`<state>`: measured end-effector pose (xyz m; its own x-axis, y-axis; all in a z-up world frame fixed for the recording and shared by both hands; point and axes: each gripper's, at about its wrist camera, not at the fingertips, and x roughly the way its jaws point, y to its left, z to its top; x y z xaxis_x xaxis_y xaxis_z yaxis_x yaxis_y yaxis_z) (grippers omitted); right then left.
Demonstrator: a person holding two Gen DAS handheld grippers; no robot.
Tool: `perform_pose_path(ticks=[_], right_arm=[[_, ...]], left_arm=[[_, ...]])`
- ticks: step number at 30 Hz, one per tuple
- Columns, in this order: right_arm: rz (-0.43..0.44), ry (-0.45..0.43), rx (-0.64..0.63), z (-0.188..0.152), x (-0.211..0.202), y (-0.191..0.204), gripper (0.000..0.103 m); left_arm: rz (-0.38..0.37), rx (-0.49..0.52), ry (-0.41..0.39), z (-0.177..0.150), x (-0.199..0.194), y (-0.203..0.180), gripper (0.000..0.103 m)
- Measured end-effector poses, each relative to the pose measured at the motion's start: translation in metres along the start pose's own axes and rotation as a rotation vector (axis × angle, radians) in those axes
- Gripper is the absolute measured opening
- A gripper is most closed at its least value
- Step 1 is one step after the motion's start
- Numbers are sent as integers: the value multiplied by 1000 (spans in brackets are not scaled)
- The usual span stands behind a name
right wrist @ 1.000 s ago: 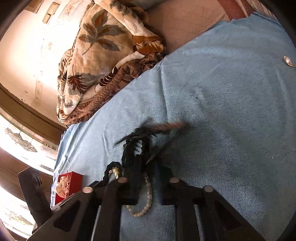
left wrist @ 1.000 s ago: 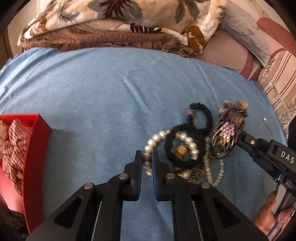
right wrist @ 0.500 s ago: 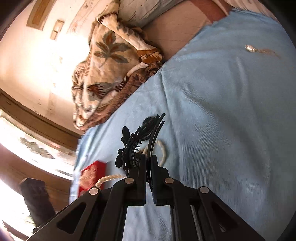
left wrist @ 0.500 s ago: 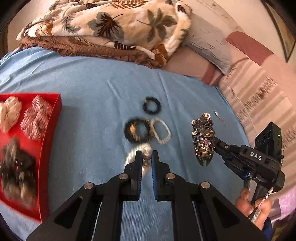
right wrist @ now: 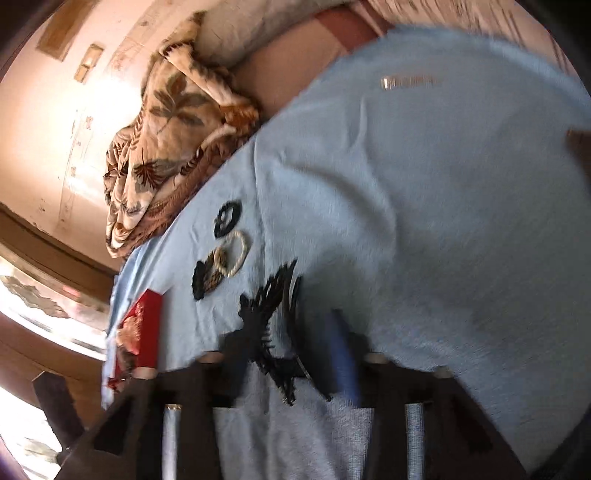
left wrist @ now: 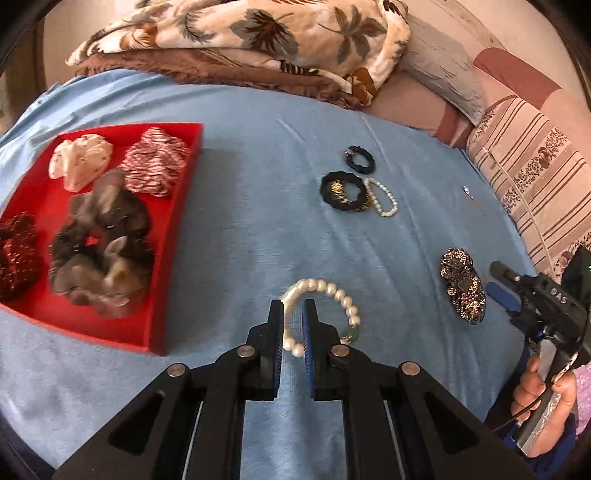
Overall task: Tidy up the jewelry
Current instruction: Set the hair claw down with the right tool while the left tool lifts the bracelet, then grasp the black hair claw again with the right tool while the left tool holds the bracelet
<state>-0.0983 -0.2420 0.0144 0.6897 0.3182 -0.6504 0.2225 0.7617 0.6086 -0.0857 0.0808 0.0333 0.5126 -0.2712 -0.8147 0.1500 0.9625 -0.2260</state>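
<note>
Glossy pearl bracelet (left wrist: 320, 295) – matt blue cloth (left wrist: 258, 184), plastic-looking tray (left wrist: 173, 236).

A bedroom in a home. A bed (left wrist: 258, 229) spread with a blue sheet carries a rumpled leaf-print quilt (left wrist: 258, 33) and striped pillows (left wrist: 532, 177) at its head. Painted wall (right wrist: 48, 122) behind.

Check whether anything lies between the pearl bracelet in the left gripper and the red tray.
Nothing visible does. The left gripper is shut on the pearl bracelet, and only bare blue sheet separates it from the red tray. The tray already holds scrunchies, with little free floor.
</note>
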Motion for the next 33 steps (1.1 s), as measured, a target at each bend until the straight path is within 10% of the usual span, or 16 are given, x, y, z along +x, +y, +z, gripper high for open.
perform_pose_path(ticks=[4,16,20,33], right_arm=[[-18,-7,-58,-4,-2,7,57],[-61,30,-209,-23,6,29,59],[-90,41,-231,-26,15,32,59],[-125,-32,-179,-38,-6,24,73]], left_arm=[[5,-3,-12,-6,-4,5,33],[59,65,40,-6,41,-16,34],[82,94,32,-9,44,-25,10],[-25,84,-89,-17,-30,-40,9]])
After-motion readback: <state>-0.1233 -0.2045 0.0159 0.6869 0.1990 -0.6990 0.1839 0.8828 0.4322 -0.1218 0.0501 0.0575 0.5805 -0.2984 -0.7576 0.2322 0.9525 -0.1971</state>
